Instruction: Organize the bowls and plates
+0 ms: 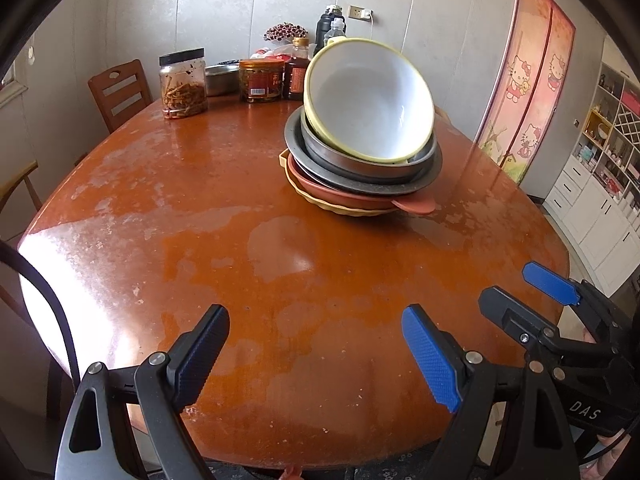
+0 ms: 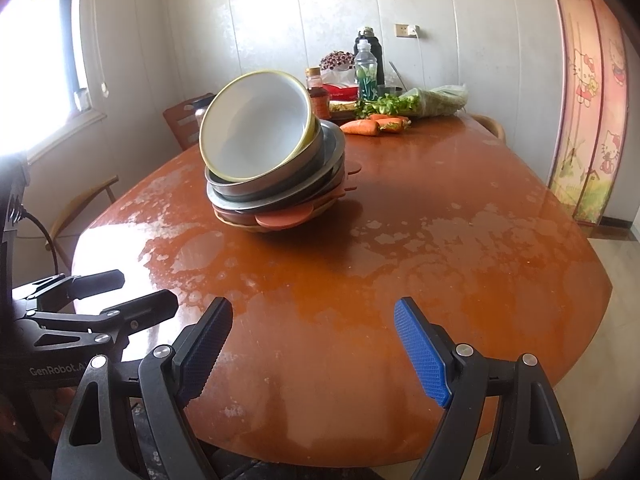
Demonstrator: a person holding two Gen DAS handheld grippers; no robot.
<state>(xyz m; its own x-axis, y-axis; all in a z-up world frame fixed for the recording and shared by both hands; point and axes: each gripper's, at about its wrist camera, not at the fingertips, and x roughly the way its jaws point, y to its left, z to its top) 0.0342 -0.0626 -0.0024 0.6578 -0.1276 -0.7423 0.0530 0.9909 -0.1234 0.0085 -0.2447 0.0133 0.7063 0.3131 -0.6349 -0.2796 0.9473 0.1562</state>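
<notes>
Now | white bowl (image 1: 370, 104) tilted, empty, atop stack | left hand-held gripper (image 1: 316, 354) wide | right hand-held gripper (image 2: 314, 344) wide

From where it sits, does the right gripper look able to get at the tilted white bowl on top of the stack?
Probably yes: the right gripper is open and empty, with only bare table before the white bowl.

Both my wrist cameras look forward and down over the near table (image 1: 200, 208) edge, well back from the stack of dishes (image 1: 360, 152) (image 2: 276, 160), which both share.
</notes>
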